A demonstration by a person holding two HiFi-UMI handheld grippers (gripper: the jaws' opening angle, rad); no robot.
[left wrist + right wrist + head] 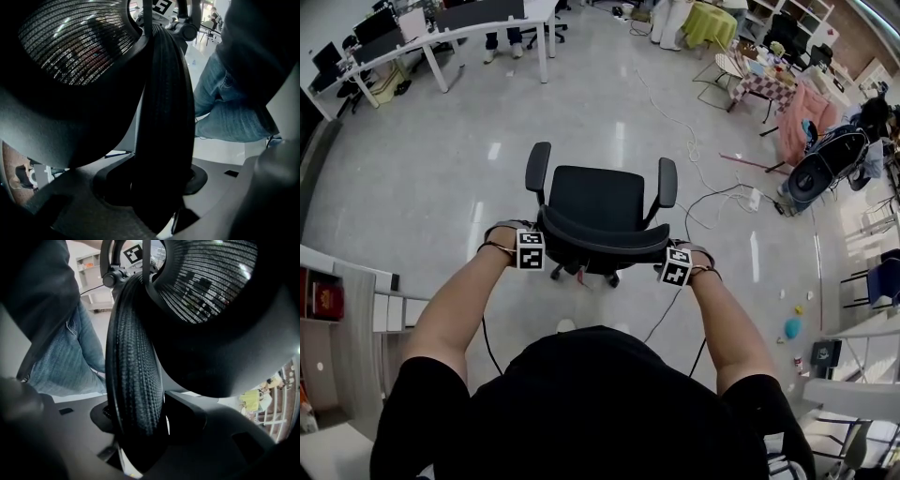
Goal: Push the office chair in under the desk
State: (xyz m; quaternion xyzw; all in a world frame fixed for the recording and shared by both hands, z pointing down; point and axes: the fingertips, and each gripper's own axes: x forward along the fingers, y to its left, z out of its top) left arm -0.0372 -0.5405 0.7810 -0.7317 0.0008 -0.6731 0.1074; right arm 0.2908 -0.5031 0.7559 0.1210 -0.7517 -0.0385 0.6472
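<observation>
Pinching the backrest (600, 242) of the office chair (595, 202) along its stiff top rim, our left hand-held gripper (534, 248) and right hand-held gripper (673, 264) each clamp one end. It stands on open floor (487, 187) near us, with the white tabletop (459, 33) far off to the left. We judge it rolls easily on its casters (614, 279) but swivels, so a wide, even hold suits.

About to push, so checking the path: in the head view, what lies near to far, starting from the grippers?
First the left gripper and right gripper → office chair → floor → white desk, far upper left.
</observation>
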